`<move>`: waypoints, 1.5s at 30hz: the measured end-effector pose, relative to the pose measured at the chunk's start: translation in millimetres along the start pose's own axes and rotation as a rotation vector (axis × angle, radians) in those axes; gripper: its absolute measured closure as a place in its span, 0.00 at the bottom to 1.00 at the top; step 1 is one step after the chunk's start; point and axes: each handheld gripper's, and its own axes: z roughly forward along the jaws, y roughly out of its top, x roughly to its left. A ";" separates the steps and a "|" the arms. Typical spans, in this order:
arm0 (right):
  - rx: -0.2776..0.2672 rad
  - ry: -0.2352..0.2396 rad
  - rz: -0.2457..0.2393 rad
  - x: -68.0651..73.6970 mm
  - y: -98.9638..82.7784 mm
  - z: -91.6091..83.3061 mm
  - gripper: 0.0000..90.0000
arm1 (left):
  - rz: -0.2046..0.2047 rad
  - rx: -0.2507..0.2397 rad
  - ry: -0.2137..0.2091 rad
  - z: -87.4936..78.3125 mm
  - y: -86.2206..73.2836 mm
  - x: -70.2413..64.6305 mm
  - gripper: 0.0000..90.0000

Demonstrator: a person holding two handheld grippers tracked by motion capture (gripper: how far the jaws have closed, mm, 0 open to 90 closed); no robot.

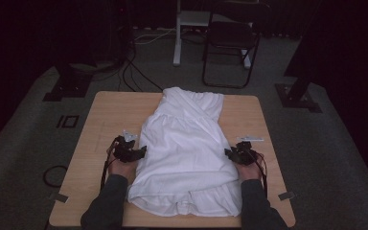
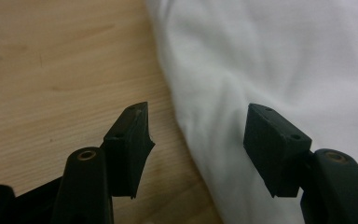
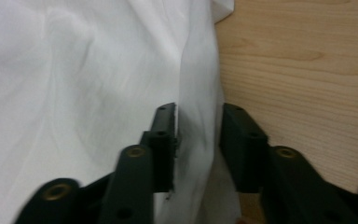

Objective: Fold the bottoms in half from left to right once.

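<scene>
A white dress [image 1: 187,143] lies flat on the wooden table [image 1: 110,110], top end far, hem near the front edge. My left gripper [image 1: 141,151] is at the dress's left edge; in the left gripper view it [image 2: 198,112] is open, one jaw over bare wood [image 2: 51,70], the other over the cloth [image 2: 284,56], with the edge between them. My right gripper [image 1: 227,153] is at the right edge; in the right gripper view it [image 3: 199,109] has a fold of the dress [image 3: 74,93] in its narrow gap, with the jaws still apart and wood [image 3: 307,70] beside it.
Small pale labels lie on the table by each hand [image 1: 129,135] [image 1: 249,139]. Behind the table a dark folding chair [image 1: 230,38] and a white stand leg [image 1: 177,33] stand on grey carpet, with cables [image 1: 129,72] trailing on the floor.
</scene>
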 end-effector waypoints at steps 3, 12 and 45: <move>0.017 0.005 -0.007 0.3 -2.4 2.2 0.86 | -0.013 0.015 -0.040 5.8 -2.4 3.5 0.61; 0.034 -0.022 -0.057 4.3 -9.1 -5.9 0.99 | 0.096 -0.090 0.002 -33.7 0.5 -5.2 1.00; -0.089 0.056 -0.091 3.4 28.9 -10.1 0.69 | 0.081 -0.124 0.006 -24.4 29.3 5.1 0.58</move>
